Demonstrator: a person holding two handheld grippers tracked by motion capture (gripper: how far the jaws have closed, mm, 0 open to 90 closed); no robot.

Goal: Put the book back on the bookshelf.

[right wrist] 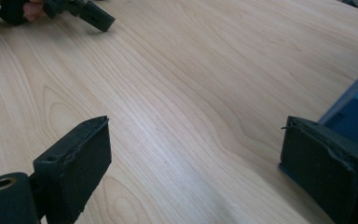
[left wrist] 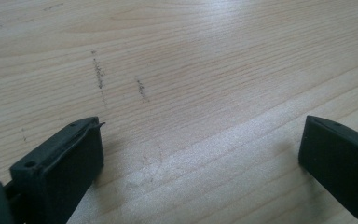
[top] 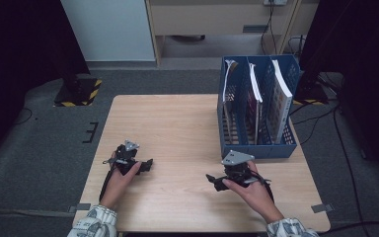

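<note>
Nearest to the grippers: a blue file rack (top: 256, 143), standing at the right far part of the wooden table (top: 177, 123), long axis running away from the person toward the far edge. Three slots inside, each with an upright book or folder: a thick white-edged book (top: 280, 101) in the right slot, a thinner dark one (top: 254, 106) in the middle, another (top: 228, 94) in the left.

Just in front of the rack's near wall, a little left of its middle: the right gripper (top: 216, 181), held low over the wood, tips aimed left across the table rather than at the rack. Jaws spread wide, nothing between them but bare table in the right gripper view; rack's blue corner (right wrist: 354, 102) close behind the right-hand jaw there.

Well left of the rack, across open table: the left gripper (top: 148, 164), also low, tips pointing right toward the other one. Jaws wide apart, empty.

Likely reading: right hand (top: 254, 190) far nearer the rack, so best placed for any reach; rack lying ahead and to the right of its tips, needing a turn of the wrist toward the far edge first.
</note>
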